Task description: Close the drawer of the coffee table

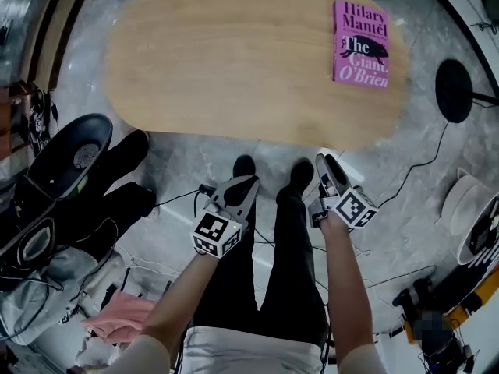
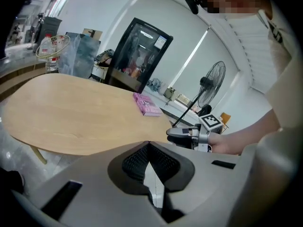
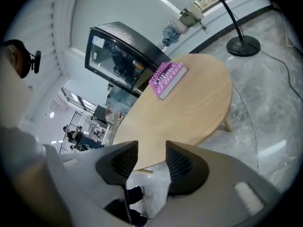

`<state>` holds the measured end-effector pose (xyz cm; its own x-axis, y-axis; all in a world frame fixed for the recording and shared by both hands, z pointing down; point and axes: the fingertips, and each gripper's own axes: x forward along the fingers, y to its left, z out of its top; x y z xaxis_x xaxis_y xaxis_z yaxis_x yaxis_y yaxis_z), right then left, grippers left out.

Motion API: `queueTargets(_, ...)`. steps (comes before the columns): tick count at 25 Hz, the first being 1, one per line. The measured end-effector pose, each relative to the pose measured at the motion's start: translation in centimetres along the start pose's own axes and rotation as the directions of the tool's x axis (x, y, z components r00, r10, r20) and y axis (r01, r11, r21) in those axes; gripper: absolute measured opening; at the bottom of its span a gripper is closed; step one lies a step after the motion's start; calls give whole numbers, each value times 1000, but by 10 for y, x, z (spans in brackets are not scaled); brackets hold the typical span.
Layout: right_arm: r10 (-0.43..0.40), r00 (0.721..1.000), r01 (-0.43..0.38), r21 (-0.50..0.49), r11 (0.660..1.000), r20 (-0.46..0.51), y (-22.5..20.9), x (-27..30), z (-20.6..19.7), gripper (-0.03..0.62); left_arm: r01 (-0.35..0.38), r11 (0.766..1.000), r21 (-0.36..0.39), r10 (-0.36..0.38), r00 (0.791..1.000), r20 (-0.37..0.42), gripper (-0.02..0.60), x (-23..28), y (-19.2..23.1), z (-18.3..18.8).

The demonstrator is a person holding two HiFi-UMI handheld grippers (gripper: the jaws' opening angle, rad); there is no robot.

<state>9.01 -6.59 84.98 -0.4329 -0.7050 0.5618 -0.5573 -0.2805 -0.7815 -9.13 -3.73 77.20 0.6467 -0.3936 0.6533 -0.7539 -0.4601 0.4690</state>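
Both hover clear of the bench (image 1: 234,61) edge, left hand-held gripper (image 1: 243,185) clenched empty, right hand-held gripper (image 1: 329,171) parted empty: no drawer shows, presumably already pushed flush underneath.

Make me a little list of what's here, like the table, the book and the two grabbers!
Table: oval, wooden
Book: pink, lying on the table's right end
Left gripper: shut, empty, off the table
Right gripper: open, empty, off the table
Drawer: not in view
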Motion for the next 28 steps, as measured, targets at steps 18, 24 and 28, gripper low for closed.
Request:
queueTargets(18, 28, 998, 6, -496, 868, 61, 242, -147, 109, 11, 46, 998, 31, -49, 990, 133, 6, -135, -108, 193)
queueTargets(24, 54, 994, 13, -612, 790, 90, 312, -184, 143, 11, 85, 991, 99, -101, 980, 171, 6, -175, -142, 260)
queueTargets(28, 97, 991, -18, -646, 763, 88, 356, -228, 144, 11, 72, 985, 156, -108, 965, 239, 6, -221, -176, 287)
